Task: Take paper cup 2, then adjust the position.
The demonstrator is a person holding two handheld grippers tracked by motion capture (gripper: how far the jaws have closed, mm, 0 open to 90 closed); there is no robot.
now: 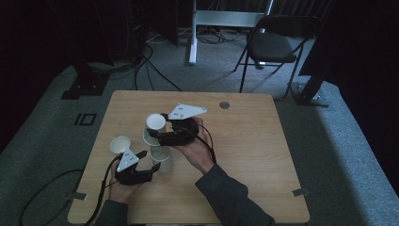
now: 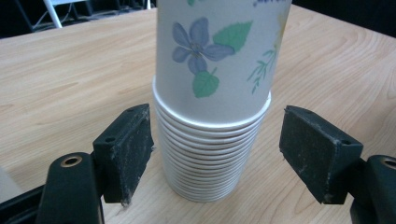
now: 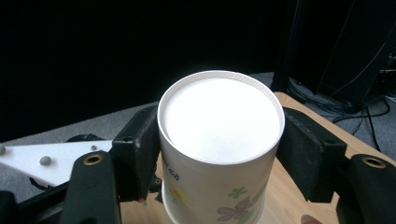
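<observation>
A stack of upside-down flowered paper cups (image 2: 210, 154) stands on the wooden table (image 1: 244, 141), also seen from above (image 1: 161, 159). My left gripper (image 2: 215, 140) is open, a pad on each side of the stack's rims with a small gap at both; from above it (image 1: 156, 165) reaches in from the left. My right gripper (image 3: 219, 149) is shut on one upside-down cup (image 3: 219, 121), both pads pressing its sides. In the high view that cup (image 1: 155, 123) hangs just beyond the stack, in the right gripper (image 1: 159, 128).
A single upright cup (image 1: 120, 143) stands left of the stack, near the left hand. A round grommet (image 1: 224, 105) sits at the table's far edge. Beyond the table are a black chair (image 1: 275, 44), a white desk leg (image 1: 192, 37) and floor cables (image 1: 150, 70).
</observation>
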